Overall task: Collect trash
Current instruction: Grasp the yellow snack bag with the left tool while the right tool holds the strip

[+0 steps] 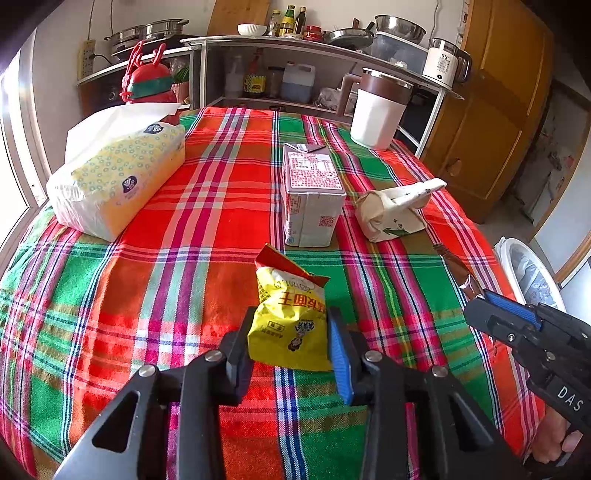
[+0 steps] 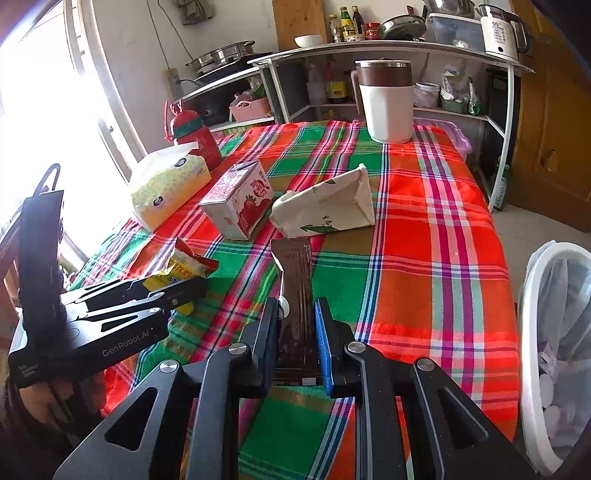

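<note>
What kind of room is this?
Probably a home kitchen. Pots and sauce bottles sit on the metal shelf, an electric kettle stands there too, and a plaid-covered table holds snack wrappers.

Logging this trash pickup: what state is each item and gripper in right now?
Left gripper: shut on yellow snack bag.
Right gripper: shut on brown wrapper.
Milk carton: lying on its side.
Paper bag: crumpled, toppled.
Tissue pack: open, tissue sticking out.
Bin: lined, holding trash.

Yellow snack bag (image 1: 290, 317), red-green plaid tablecloth (image 1: 207, 229)
</note>
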The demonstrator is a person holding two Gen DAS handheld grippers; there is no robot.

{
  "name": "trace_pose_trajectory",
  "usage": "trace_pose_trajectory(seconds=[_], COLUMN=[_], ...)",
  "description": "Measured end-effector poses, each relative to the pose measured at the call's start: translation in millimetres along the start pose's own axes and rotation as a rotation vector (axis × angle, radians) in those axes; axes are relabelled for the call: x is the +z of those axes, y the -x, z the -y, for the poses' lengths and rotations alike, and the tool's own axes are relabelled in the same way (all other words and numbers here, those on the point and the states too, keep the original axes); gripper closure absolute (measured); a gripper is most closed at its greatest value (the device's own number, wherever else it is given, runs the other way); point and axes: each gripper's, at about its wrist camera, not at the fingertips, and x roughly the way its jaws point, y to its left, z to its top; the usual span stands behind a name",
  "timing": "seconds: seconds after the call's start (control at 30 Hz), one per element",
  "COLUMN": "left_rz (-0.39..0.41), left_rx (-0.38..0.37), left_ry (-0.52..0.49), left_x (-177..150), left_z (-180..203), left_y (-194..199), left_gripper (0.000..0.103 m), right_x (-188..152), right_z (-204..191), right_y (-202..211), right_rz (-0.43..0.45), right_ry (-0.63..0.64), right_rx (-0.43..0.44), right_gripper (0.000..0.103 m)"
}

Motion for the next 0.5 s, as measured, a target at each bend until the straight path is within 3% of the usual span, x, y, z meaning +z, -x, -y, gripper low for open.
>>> trace_pose_trajectory(seconds=[0.5], left_rz=[0.082], left_rx=[-0.075], left_ry=[-0.105], left_x=[8], left_z=[57], left_y=[37], left_gripper=[0.066], right_x=[-3], right_z=[30], right_y=[34], right_rz=[0.073], right_ry=[-0.065], right_rx=[-0.032], right_gripper=[0.083])
